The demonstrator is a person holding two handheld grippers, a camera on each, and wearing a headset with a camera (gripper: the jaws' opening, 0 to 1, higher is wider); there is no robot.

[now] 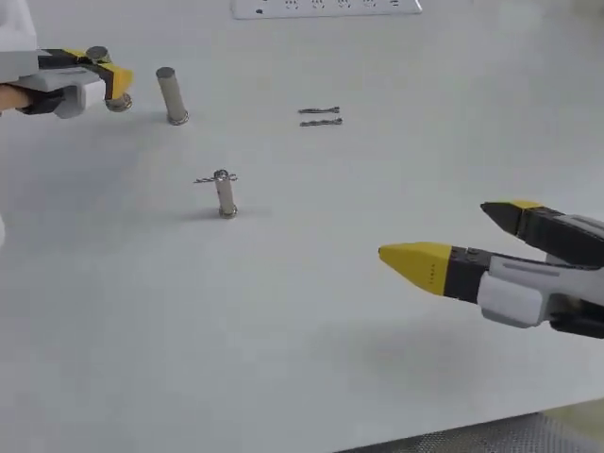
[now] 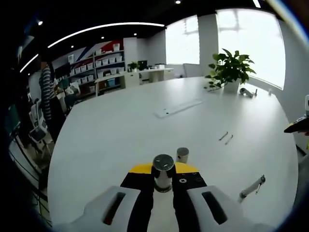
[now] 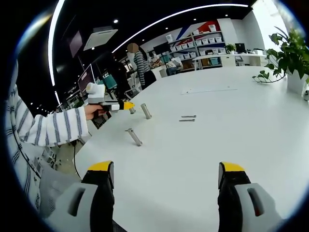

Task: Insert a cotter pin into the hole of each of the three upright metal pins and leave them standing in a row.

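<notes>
The pinned metal pin [image 1: 225, 193], a cotter pin through its top, stands upright on the white counter [image 1: 311, 321]. Behind it to the left stands a bare pin [image 1: 171, 94]. Further left, the left hand-held gripper [image 1: 113, 83] clamps the third pin [image 2: 163, 175]. Two loose cotter pins [image 1: 320, 116] lie behind it to the right. Nearer and right of it, the right hand-held gripper [image 1: 432, 230] hangs with its jaws wide apart. A power strip [image 1: 326, 8] is cut off at the far edge, and a potted plant [image 2: 229, 70] stands beyond.
</notes>
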